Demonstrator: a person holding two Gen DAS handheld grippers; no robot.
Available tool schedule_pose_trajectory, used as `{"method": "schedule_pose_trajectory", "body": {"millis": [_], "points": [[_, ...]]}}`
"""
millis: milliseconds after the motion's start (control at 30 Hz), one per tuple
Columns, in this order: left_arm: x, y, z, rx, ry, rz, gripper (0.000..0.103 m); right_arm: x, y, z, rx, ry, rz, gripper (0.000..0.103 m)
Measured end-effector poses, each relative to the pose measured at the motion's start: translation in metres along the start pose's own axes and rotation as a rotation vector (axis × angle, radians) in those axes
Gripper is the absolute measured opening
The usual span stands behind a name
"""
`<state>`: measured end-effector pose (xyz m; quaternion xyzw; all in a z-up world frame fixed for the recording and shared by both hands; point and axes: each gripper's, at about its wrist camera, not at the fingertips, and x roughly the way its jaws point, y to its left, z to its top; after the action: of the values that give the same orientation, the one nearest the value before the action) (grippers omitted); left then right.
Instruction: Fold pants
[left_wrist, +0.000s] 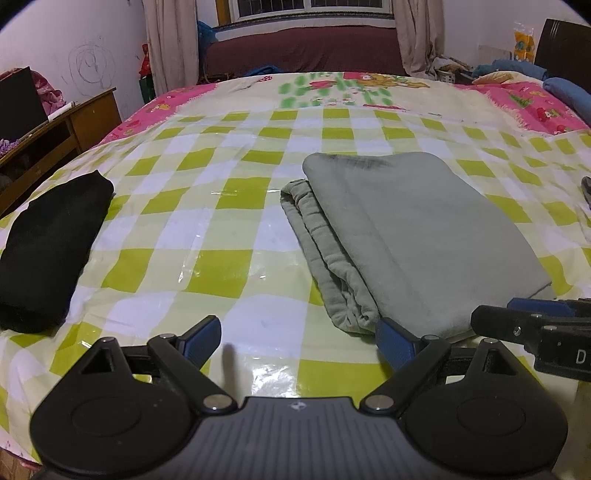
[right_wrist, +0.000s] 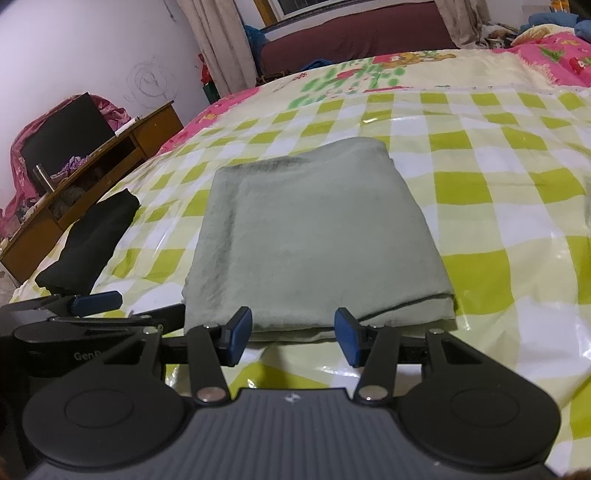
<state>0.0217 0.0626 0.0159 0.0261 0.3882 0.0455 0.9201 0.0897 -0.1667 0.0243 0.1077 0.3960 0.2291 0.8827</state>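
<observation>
Your grey-green pants (right_wrist: 314, 236) lie folded into a flat packet on the checked plastic sheet (left_wrist: 207, 229) that covers the bed, at about 1 o'clock from your left gripper (left_wrist: 297, 345) and dead ahead at 12 o'clock of your right gripper (right_wrist: 293, 334). Both grippers stand spread with nothing pinched; the right one's blue pads (right_wrist: 238, 332) sit just at the packet's near edge. A folded black garment (left_wrist: 51, 251) lies well apart at 10 o'clock. A wooden desk (right_wrist: 110, 155) stands beyond it.

Dim indoor light; glare patches on glossy checked sheet (left_wrist: 207, 236); fisheye bending, dark corners.
</observation>
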Motion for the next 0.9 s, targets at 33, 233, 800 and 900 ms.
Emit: {"method": "schedule_pose_trajectory", "body": {"millis": [33, 233, 800, 900], "points": [[0.0003, 0.0000, -0.0002, 0.000, 0.000, 0.001, 0.103, 0.0003, -0.0001, -0.0001, 0.001, 0.001, 0.001, 0.051], [0.0002, -0.0014, -0.0005, 0.008, 0.001, 0.003, 0.103, 0.0006, -0.0011, 0.0003, 0.005, -0.001, 0.005, 0.051], [-0.0027, -0.0055, -0.0002, 0.031, -0.021, 0.010, 0.103, 0.0003, 0.0012, -0.0008, -0.005, 0.000, 0.004, 0.051], [-0.0028, -0.0063, -0.0002, 0.034, -0.022, 0.011, 0.103, 0.0017, 0.0003, -0.0014, -0.005, 0.004, 0.005, 0.051]]}}
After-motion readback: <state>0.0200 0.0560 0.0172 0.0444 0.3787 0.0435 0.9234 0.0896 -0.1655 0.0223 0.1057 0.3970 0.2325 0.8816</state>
